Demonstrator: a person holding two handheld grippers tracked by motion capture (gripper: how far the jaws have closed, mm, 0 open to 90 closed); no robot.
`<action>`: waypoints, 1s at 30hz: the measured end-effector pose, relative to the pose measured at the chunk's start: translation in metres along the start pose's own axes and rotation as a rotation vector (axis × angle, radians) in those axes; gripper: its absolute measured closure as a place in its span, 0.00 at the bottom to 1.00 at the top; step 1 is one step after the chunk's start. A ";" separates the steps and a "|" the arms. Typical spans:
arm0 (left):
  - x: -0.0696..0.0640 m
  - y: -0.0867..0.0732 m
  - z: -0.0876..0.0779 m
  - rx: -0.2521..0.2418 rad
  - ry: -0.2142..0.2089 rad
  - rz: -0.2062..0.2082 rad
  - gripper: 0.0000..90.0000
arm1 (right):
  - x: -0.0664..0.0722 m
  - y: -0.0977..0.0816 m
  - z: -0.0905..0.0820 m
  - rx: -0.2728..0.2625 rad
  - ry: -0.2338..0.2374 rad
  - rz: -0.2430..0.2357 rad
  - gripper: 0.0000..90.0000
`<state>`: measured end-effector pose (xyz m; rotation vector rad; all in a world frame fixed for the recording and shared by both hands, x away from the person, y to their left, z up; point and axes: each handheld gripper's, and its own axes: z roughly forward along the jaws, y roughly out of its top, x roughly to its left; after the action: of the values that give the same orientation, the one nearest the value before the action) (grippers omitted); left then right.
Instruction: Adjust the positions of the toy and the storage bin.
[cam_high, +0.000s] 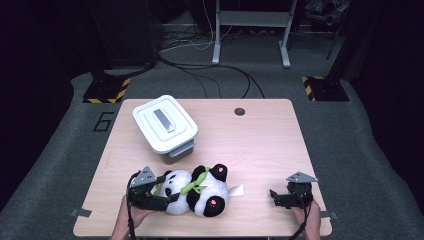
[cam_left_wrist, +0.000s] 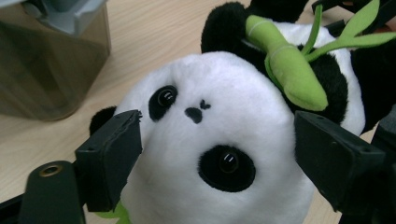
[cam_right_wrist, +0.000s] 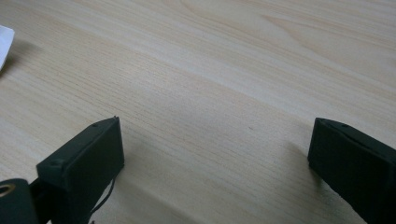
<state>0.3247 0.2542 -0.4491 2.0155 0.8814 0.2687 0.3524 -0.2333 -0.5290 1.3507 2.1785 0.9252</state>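
Left gripper (cam_high: 167, 196) sits at the near left of the table (cam_high: 260, 145), its jaws spread around the head of a toy panda (cam_high: 197, 190). In the left gripper view the two black pads stand either side of the white face of the toy panda (cam_left_wrist: 210, 149); the left pad looks to be just at the fur and the right pad a little off it, though the close view makes actual contact hard to judge, so the hold reads as let go. The panda lies on its side on the near part of the table, a green bamboo sprig (cam_left_wrist: 289, 70) across its chest and a white tag (cam_high: 237, 190) sticking out toward the right.

Right gripper (cam_high: 274, 196) rests near the right front corner of the table, well apart from the panda. In the right gripper view its jaws stand wide with bare wood between them.

Just behind the panda stands a grey box (cam_high: 175, 150) with a white lid (cam_high: 164, 123) on it.
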 end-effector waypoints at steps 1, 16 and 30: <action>0.001 0.001 -0.002 -0.008 0.004 -0.001 0.17 | 0.000 0.000 0.000 0.000 0.000 0.000 0.03; 0.016 0.024 -0.018 -0.067 0.079 -0.014 0.08 | 0.000 0.000 0.000 0.000 0.000 0.000 0.03; 0.038 0.054 -0.016 -0.087 0.145 -0.012 0.00 | 0.000 0.000 0.000 0.000 0.000 0.000 0.03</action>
<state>0.3708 0.2716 -0.4024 1.9284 0.9550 0.4439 0.3524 -0.2334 -0.5290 1.3506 2.1784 0.9252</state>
